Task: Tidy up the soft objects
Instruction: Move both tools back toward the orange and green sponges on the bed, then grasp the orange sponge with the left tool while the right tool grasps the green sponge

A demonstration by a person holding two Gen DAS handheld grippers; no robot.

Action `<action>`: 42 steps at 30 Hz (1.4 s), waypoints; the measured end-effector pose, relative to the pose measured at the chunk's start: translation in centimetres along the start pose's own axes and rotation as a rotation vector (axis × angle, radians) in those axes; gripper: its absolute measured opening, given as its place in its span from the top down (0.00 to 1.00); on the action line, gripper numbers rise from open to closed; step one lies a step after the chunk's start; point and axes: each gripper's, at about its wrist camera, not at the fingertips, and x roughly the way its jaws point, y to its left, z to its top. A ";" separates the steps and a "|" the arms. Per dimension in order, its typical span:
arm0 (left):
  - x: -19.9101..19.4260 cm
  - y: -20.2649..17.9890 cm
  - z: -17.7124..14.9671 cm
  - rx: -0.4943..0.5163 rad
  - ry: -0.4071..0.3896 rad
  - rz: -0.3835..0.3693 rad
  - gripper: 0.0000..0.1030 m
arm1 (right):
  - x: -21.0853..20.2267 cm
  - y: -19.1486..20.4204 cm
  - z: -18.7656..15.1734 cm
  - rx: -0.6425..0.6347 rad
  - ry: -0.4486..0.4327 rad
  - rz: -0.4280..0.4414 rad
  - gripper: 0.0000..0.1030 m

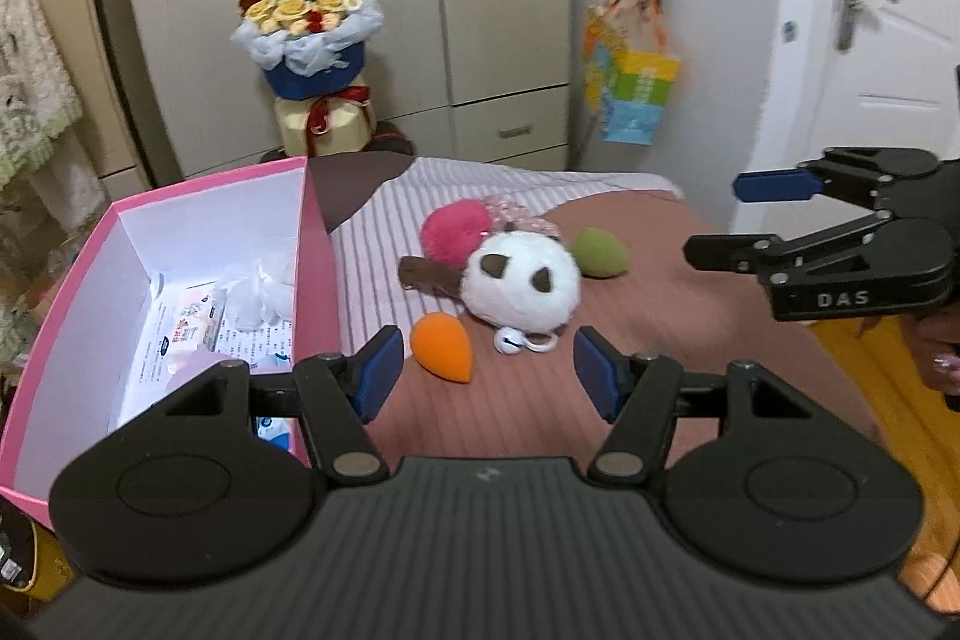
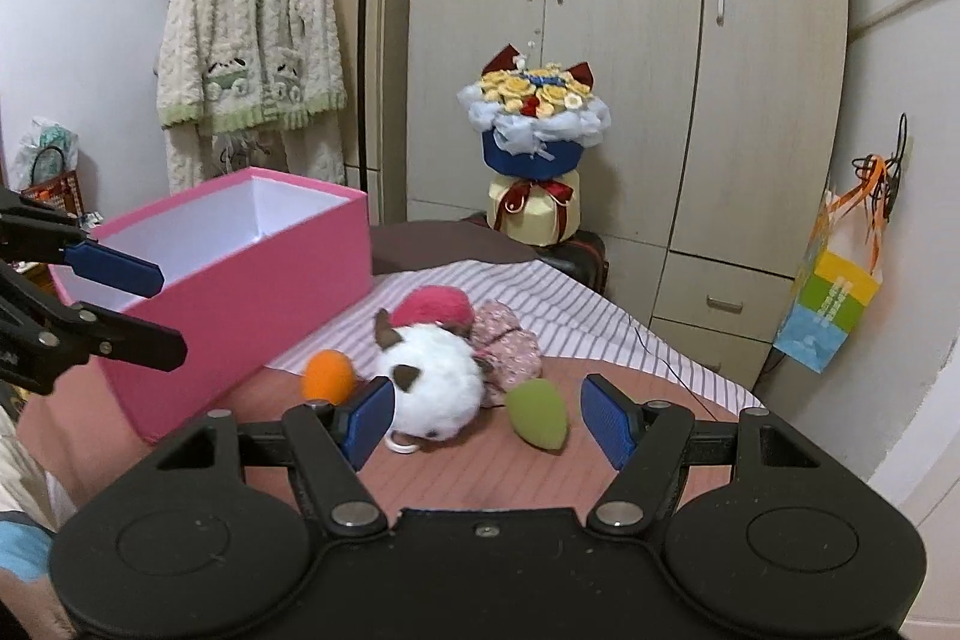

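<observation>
While both hand-held grippers gape empty, the panda plush lies ahead — seemingly untouched.

We had the left gripper held out low with its jaws spread wide, nothing between the blue pads. Same deal with our right gripper: wide open, empty, level and pointing forward. From the left wrist view it showed up off to the right, turned on its side, a bit of our hand behind it.
</observation>
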 end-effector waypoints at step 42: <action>12.5 -0.3 -2.8 -0.173 -0.024 0.262 0.64 | 12.5 -3.9 -3.3 0.105 0.114 0.060 0.59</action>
